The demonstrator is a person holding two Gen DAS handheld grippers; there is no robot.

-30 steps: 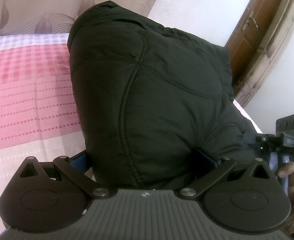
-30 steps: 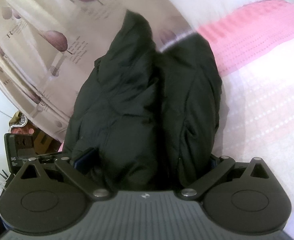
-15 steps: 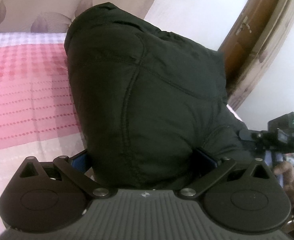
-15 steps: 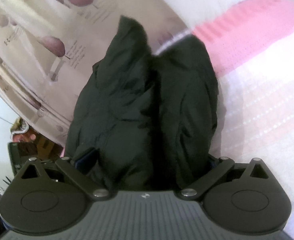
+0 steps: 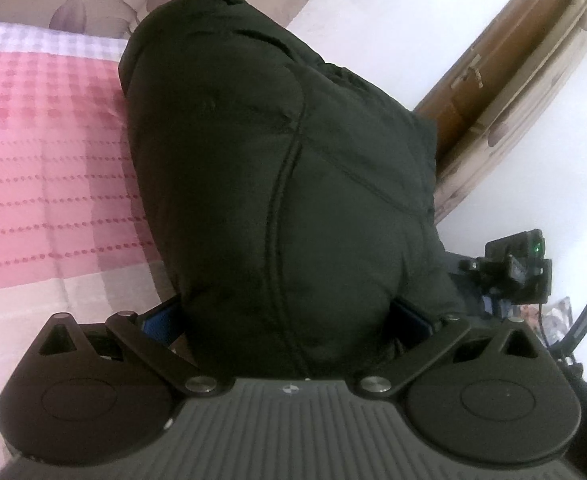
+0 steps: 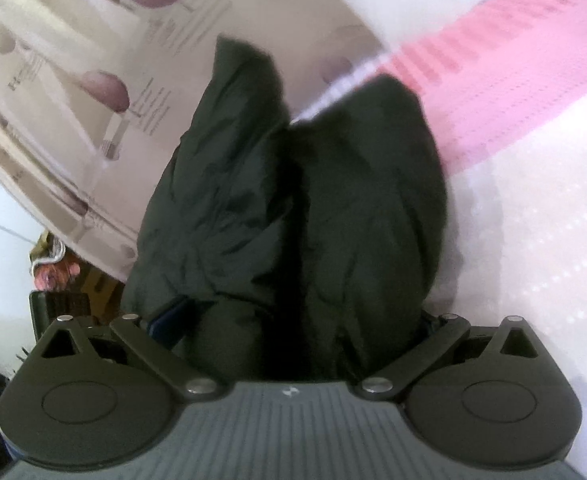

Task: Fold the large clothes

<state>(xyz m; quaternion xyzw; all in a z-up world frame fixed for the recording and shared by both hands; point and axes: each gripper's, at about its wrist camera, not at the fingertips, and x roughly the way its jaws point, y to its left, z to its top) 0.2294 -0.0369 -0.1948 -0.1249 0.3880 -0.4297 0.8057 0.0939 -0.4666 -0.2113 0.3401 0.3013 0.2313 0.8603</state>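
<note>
Bunching thickly between both tools, the black padded jacket (image 5: pixel 285 184) hangs lifted over the pink checked bedspread (image 5: pixel 45 152), one end pinched in the left gripper (image 5: pixel 289 320) and the other in the right gripper (image 6: pixel 293 320), each clamped on a fat wad of fabric. It looks soft, puffy and springy, with a smooth shell likely to slip, so seams and hems seem the surest holds. Fingertips on both tools are buried in cloth, the jacket's lower edge is hidden, and the right view is motion-blurred.
</note>
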